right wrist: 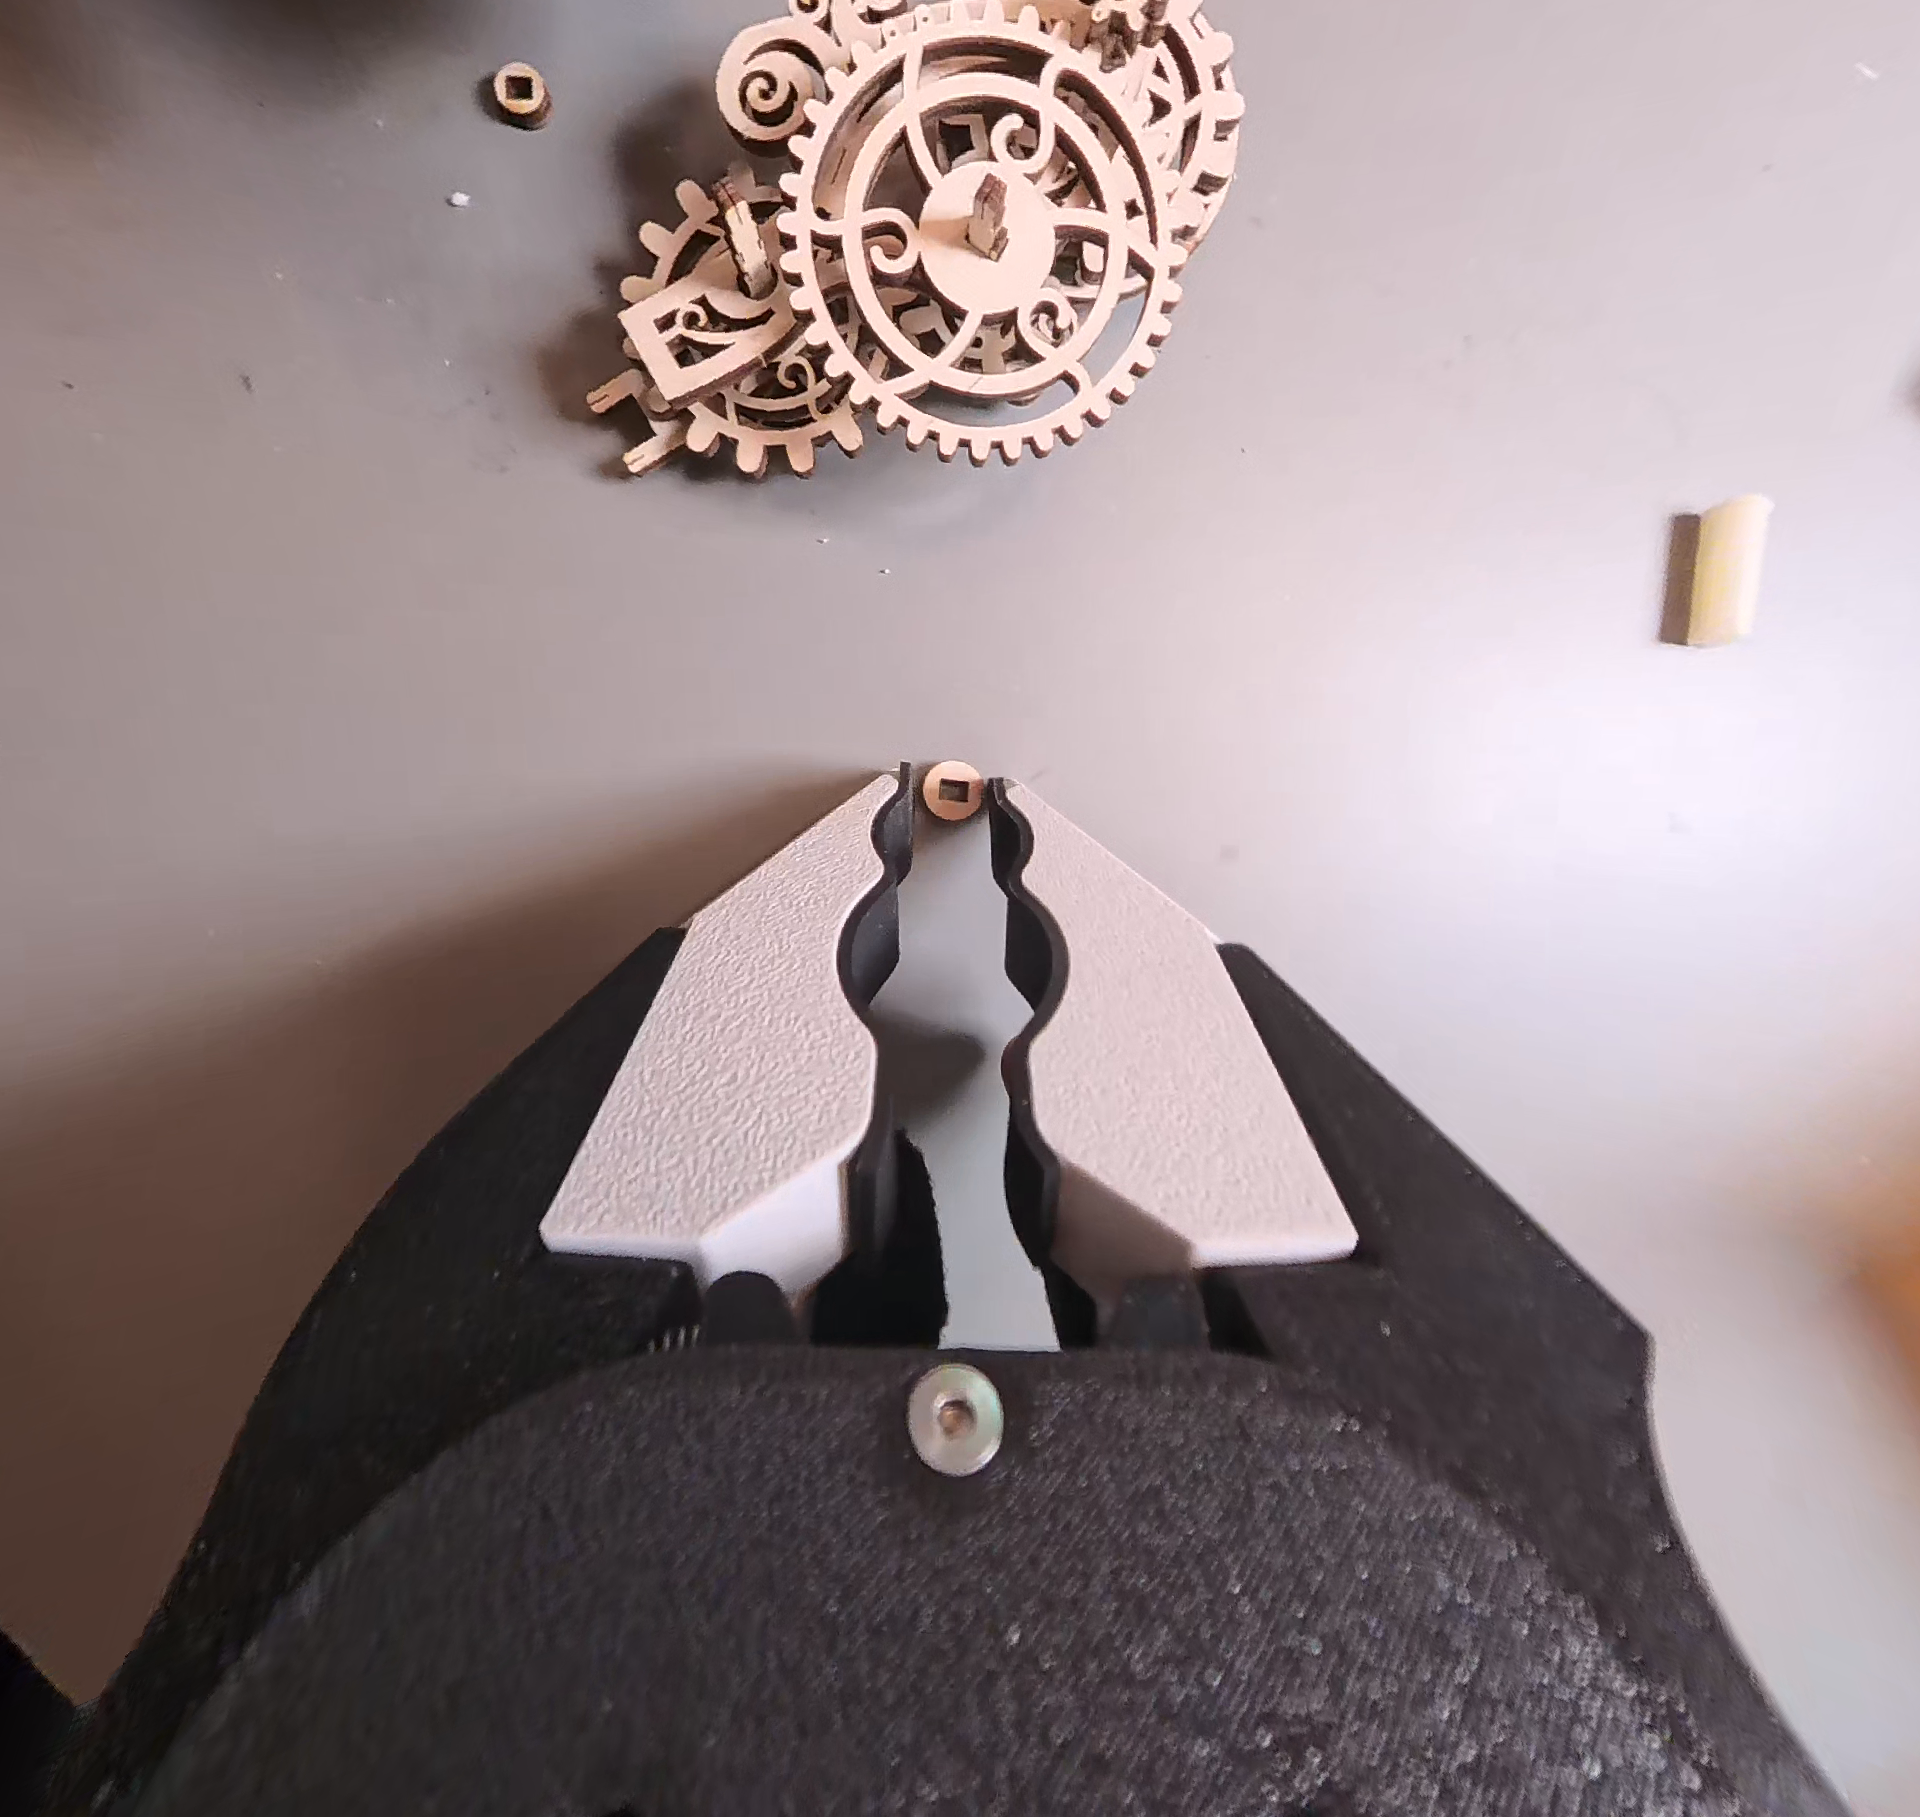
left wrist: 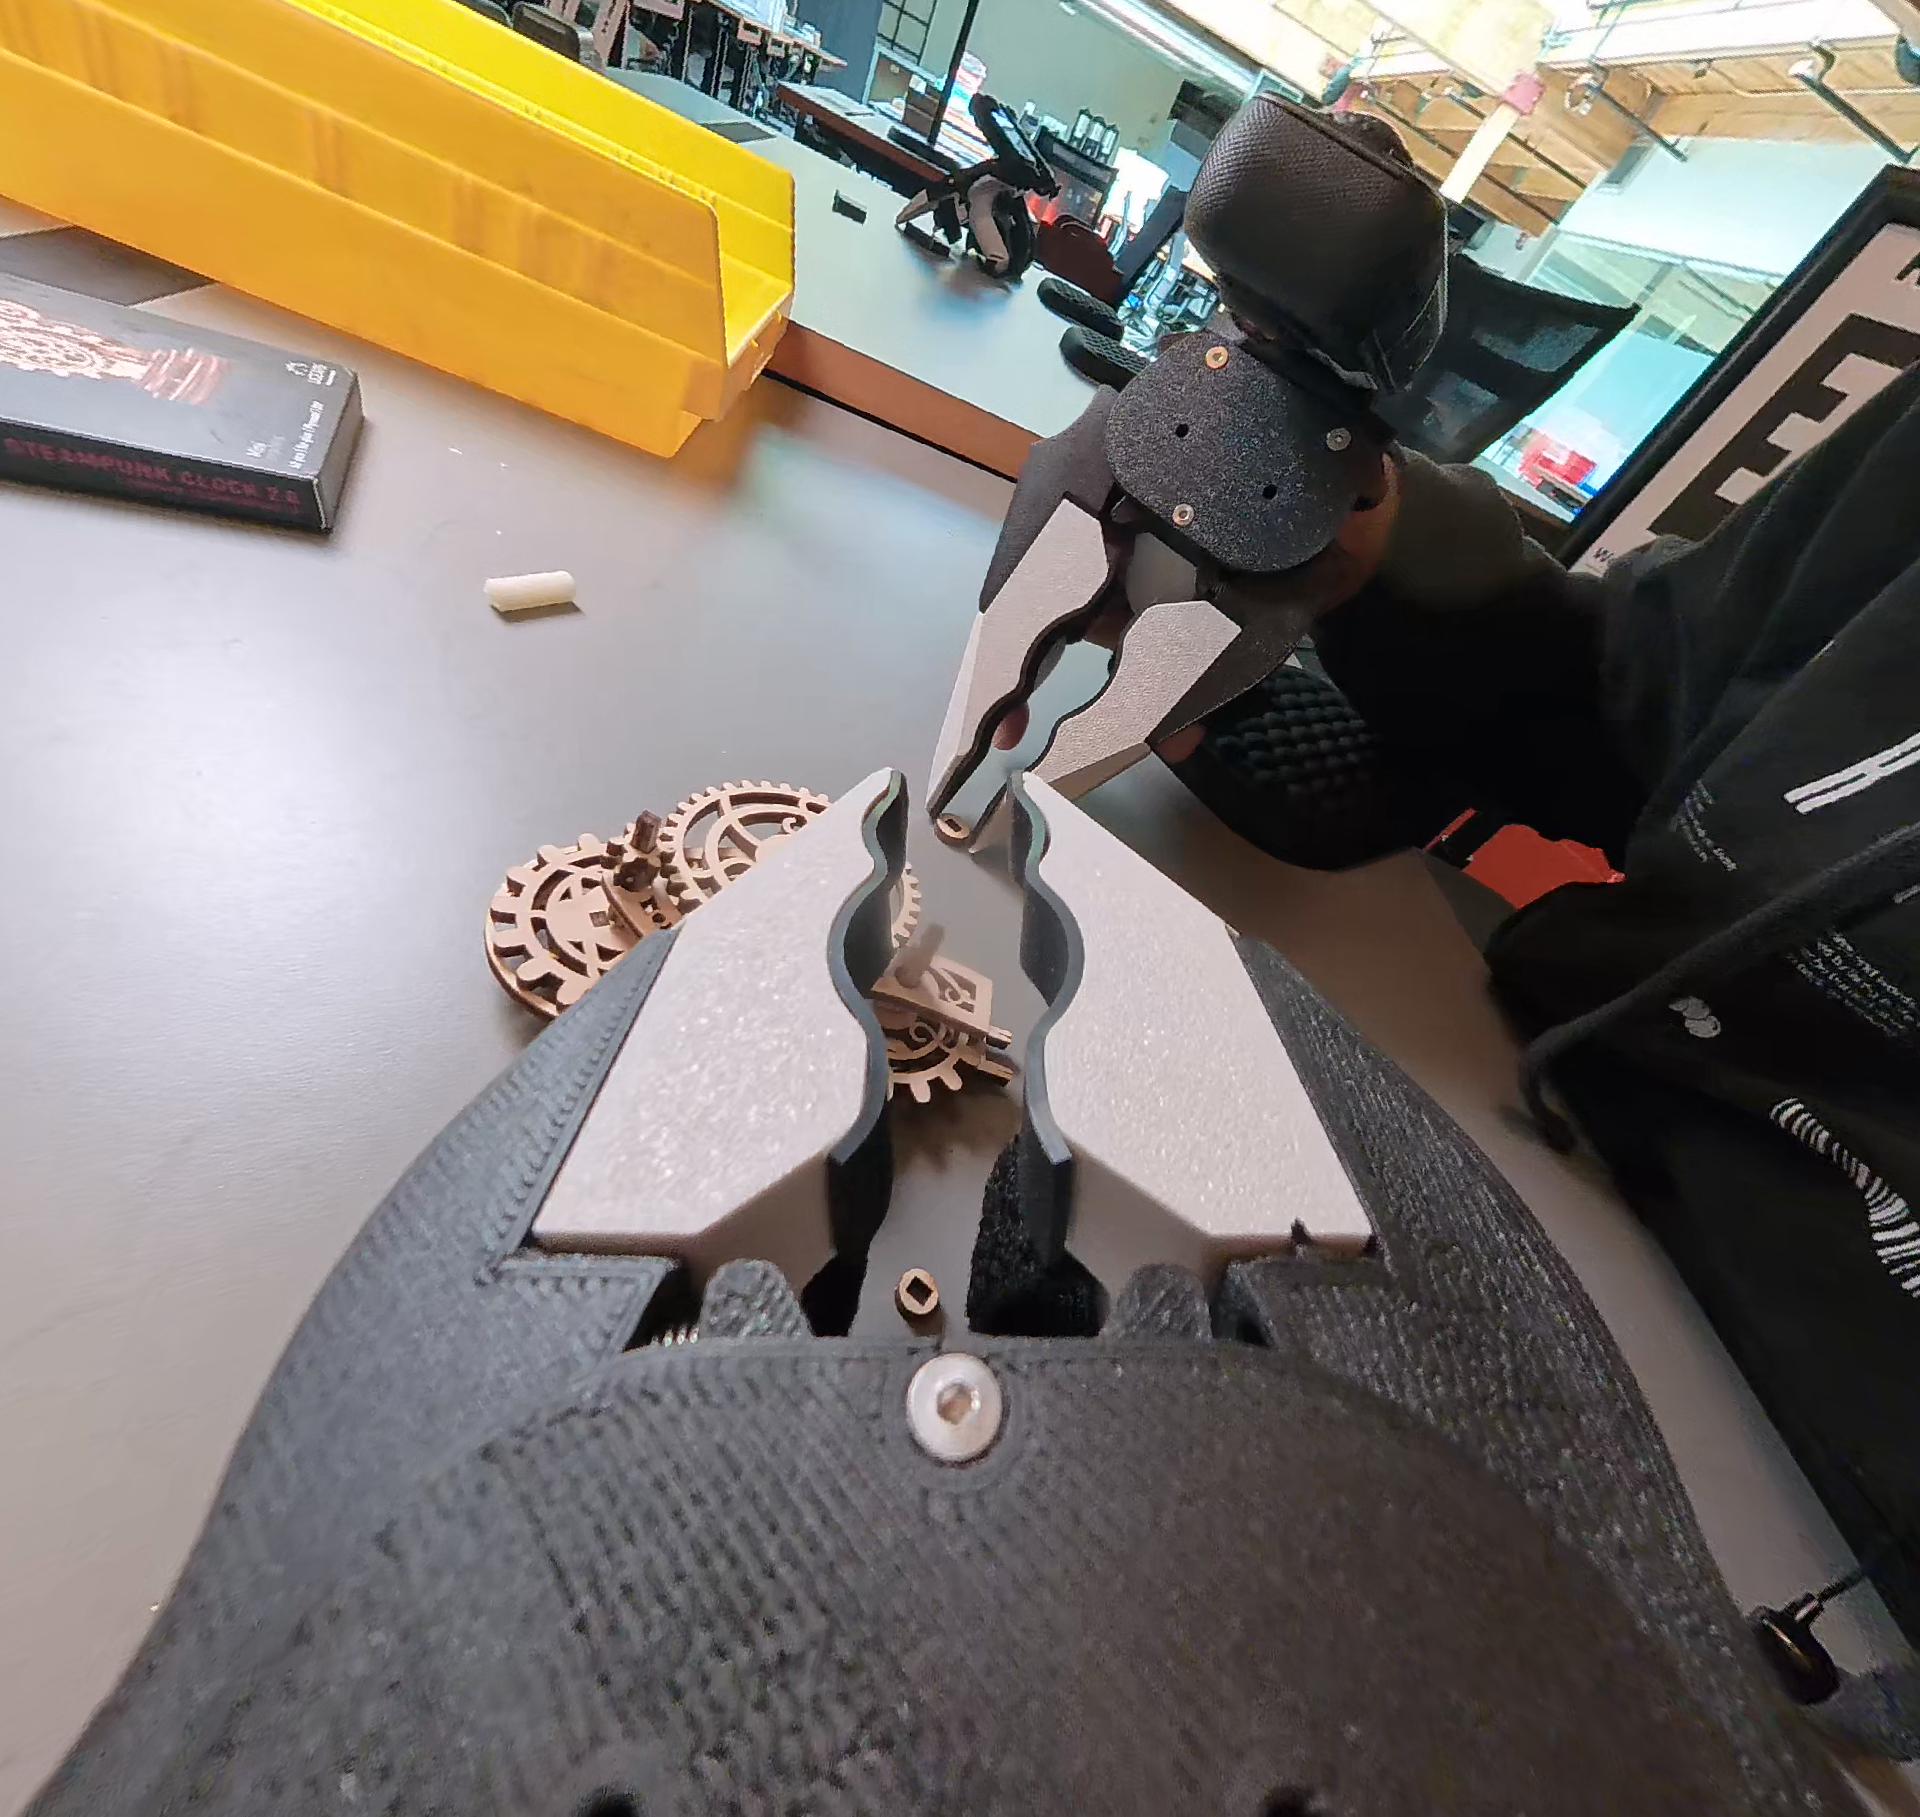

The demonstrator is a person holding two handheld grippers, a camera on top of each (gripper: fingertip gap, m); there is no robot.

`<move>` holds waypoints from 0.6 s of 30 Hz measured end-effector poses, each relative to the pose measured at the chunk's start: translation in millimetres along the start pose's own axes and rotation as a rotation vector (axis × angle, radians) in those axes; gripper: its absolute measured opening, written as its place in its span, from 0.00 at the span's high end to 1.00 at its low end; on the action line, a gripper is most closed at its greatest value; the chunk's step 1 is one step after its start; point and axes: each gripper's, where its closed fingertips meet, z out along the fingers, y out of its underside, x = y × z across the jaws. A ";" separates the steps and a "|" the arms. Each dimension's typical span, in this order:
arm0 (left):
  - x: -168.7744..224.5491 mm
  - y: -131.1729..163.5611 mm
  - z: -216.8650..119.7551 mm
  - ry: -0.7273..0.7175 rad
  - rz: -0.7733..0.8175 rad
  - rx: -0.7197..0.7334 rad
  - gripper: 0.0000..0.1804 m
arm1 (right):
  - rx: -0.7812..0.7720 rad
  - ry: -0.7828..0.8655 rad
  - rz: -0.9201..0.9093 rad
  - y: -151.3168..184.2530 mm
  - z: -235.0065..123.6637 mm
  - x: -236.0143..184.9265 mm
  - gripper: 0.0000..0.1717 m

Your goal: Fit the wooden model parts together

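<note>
- Right gripper (right wrist: 951,788): fingers slightly apart, a small wooden washer (right wrist: 950,791) flat on the bench (right wrist: 416,728) between the tips, narrow gaps either side
- Washer looks light, thin, brittle; pinch its rim gently
- Left gripper (left wrist: 951,806): fingers apart, holding nothing; gear assembly (right wrist: 935,229) beyond the right fingertips

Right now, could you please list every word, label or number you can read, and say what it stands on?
Flat black cardboard box: reddish lettering, legible, not copied here.
Black fabric sleeve: white print, too small.
Black-and-white marker board: pattern, cut-off letters.
Right wrist view: none.
</note>
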 end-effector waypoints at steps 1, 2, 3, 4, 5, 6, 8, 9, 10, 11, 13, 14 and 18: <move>-0.3 0.2 0.1 -0.002 0.000 -0.001 0.90 | -0.001 0.002 0.012 0.4 -0.1 0.0 0.93; -0.8 0.7 0.1 -0.004 0.000 -0.003 0.90 | -0.003 0.003 0.021 1.1 -0.4 0.2 0.93; -1.2 1.1 0.1 -0.006 0.000 -0.005 0.90 | -0.004 0.002 0.029 1.6 -0.5 0.2 0.93; -1.7 1.2 0.1 -0.008 -0.001 -0.006 0.90 | -0.001 -0.002 0.030 1.5 -0.4 0.1 0.93; -2.1 1.1 0.0 -0.009 -0.002 -0.005 0.91 | 0.000 -0.008 0.026 1.4 -0.4 -0.2 0.93; -2.6 0.8 -0.1 -0.011 -0.003 -0.004 0.91 | -0.003 -0.015 0.012 1.4 -0.3 0.2 0.94; -4.3 -0.5 -1.2 -0.021 -0.001 0.002 0.91 | 0.000 -0.032 -0.053 -0.7 -0.6 2.4 0.94; -5.0 -1.7 -2.2 -0.026 0.002 0.005 0.91 | 0.028 -0.039 -0.124 -6.4 -2.4 4.7 0.94; -5.7 -2.9 -3.4 -0.031 0.007 0.005 0.91 | 0.075 -0.061 -0.217 -15.5 -6.1 4.6 0.94; -7.0 -3.6 -4.7 -0.041 0.015 0.001 0.90 | 0.135 -0.091 -0.322 -27.1 -11.4 2.7 0.95; -12.3 -2.6 -6.9 -0.077 0.044 -0.018 0.90 | 0.236 -0.155 -0.463 -52.9 -23.4 -0.4 0.95; -15.5 0.1 -7.5 -0.097 0.063 -0.035 0.90 | 0.257 -0.196 -0.499 -64.4 -27.4 -1.2 0.94; -20.4 9.3 -5.6 -0.136 0.110 -0.090 0.89 | 0.202 -0.305 -0.683 -84.6 -17.5 1.3 0.94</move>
